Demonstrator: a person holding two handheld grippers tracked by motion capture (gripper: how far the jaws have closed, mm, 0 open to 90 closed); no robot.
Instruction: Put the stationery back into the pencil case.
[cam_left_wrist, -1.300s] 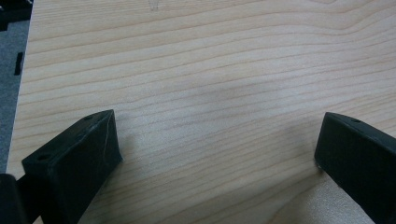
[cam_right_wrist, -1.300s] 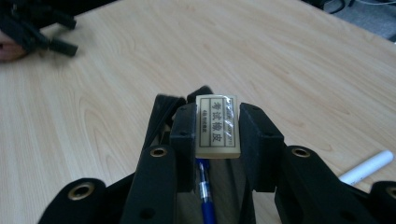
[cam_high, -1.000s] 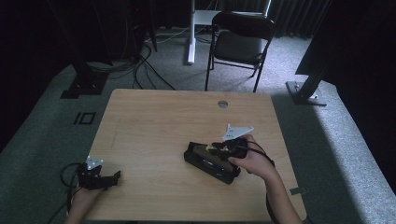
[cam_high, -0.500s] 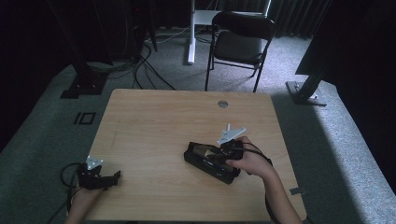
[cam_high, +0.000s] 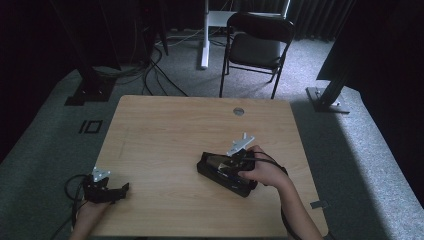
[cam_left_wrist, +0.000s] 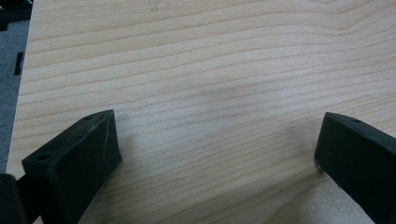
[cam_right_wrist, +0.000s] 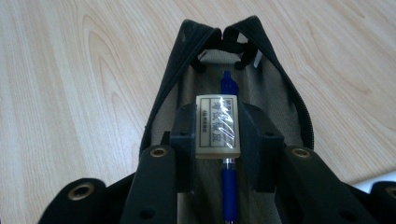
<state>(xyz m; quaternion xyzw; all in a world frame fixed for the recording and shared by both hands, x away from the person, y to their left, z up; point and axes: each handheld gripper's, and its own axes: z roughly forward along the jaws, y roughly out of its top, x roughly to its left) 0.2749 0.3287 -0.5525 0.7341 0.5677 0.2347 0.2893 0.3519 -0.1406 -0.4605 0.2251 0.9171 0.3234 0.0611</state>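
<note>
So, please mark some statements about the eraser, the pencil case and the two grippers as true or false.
1. The right gripper holds a white eraser between its fingers. True.
2. The pencil case is zipped shut. False: it lies open, with its beige lining showing.
3. A blue pen lies inside the case. True.
4. The left gripper grips a pen. False: its fingers stand open over bare table.
5. The case stands on the chair. False: it lies on the table.
</note>
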